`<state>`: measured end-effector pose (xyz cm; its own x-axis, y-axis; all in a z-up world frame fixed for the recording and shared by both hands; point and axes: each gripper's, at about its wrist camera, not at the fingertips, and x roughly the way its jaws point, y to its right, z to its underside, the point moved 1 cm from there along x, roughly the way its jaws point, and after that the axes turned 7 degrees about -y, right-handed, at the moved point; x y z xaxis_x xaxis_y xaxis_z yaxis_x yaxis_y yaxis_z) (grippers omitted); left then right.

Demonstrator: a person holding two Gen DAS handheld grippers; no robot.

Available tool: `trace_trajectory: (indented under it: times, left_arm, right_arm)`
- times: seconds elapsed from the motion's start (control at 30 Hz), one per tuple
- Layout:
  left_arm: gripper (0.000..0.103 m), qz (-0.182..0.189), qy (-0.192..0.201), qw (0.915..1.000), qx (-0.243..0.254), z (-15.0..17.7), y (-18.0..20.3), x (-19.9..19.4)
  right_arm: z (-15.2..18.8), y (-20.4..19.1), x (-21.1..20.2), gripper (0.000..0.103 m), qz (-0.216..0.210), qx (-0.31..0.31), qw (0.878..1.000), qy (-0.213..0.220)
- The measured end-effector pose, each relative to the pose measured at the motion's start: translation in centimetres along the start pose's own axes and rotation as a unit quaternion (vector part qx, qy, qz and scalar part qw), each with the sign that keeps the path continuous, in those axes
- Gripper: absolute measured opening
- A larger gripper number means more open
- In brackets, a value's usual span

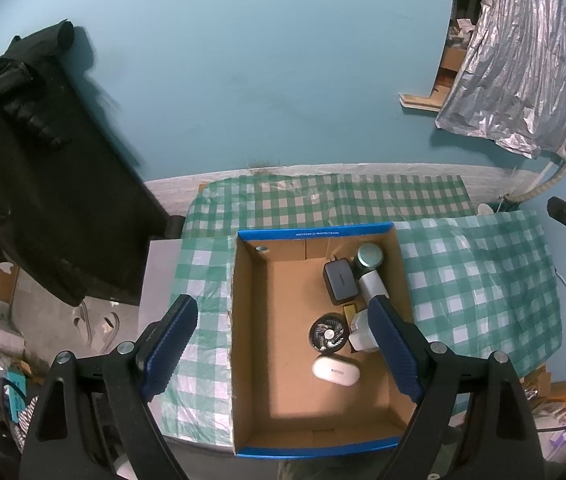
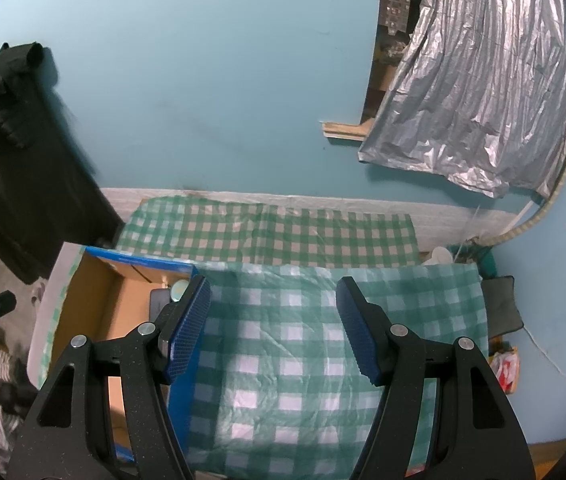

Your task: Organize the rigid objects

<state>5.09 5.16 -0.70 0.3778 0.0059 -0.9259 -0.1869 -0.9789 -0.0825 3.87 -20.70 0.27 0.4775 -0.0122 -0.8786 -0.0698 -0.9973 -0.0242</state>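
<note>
While the cardboard box already holds a white case, small fan, black charger and grey cylinder toward its three o'clock wall, the left gripper hangs wide open and empty above. Any further drop seems best aimed at the bare nine o'clock floor. Only the right wrist view shows the right gripper, half open and empty, over the bare checked cloth on the counter.

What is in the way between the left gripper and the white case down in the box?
Nothing visible. The left gripper hangs open above the cardboard box, and the white case lies uncovered on the box floor. The small black fan sits just behind it, not over it.
</note>
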Motion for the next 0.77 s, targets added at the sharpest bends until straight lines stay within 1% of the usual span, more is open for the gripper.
trace_trajectory:
  times: [0.13,0.23,0.77]
  left_arm:
    - [0.089,-0.001,0.000,1.0000,0.001,0.21,-0.04,-0.05]
    - [0.093,-0.005,-0.002,1.0000,0.001,0.34,0.01,-0.03]
    - [0.093,-0.001,0.000,1.0000,0.002,0.43,0.27,-0.22]
  right_arm:
    - [-0.06,0.03,0.06,0.066,0.000,0.001,1.000,0.000]
    - [-0.06,0.01,0.06,0.066,0.000,0.001,1.000,0.000]
    - [0.21,-0.09,0.06,0.066,-0.001,0.003,1.000,-0.004]
